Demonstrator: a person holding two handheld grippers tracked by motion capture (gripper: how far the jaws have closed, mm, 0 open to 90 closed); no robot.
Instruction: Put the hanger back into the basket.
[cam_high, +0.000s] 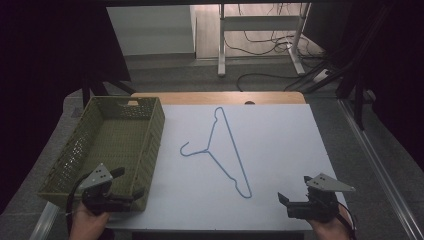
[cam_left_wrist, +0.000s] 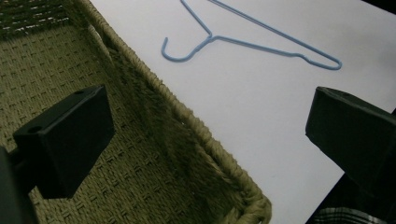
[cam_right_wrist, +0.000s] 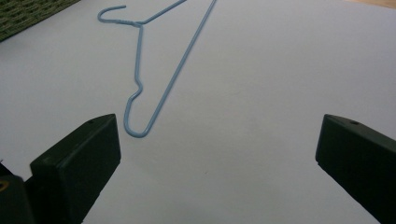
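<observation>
At the left of the high view, a woven olive basket (cam_high: 150, 131) sits on the white sheet (cam_high: 280, 150) that covers the bench, along its left edge. The left tongs (cam_high: 131, 183) hang over the basket's near right corner, jaws spread wide with nothing between them and touching nothing. In the left gripper view, one jaw stands above the basket's woven floor (cam_left_wrist: 140, 186), the other above the white sheet, with the basket's rim running between them.

A blue wire hanger (cam_high: 225, 150) lies flat on the sheet near the middle of the bench, just right of the basket and apart from it. Its hook curls toward the basket, and its long bar runs from the far side toward the near edge.

At the right, the right tongs (cam_high: 292, 192) hover low over the sheet's near right corner, jaws equally wide apart and empty. In the right gripper view, the hanger's near rounded end (cam_right_wrist: 135, 130) lies just ahead of one jaw, not touching it.
</observation>
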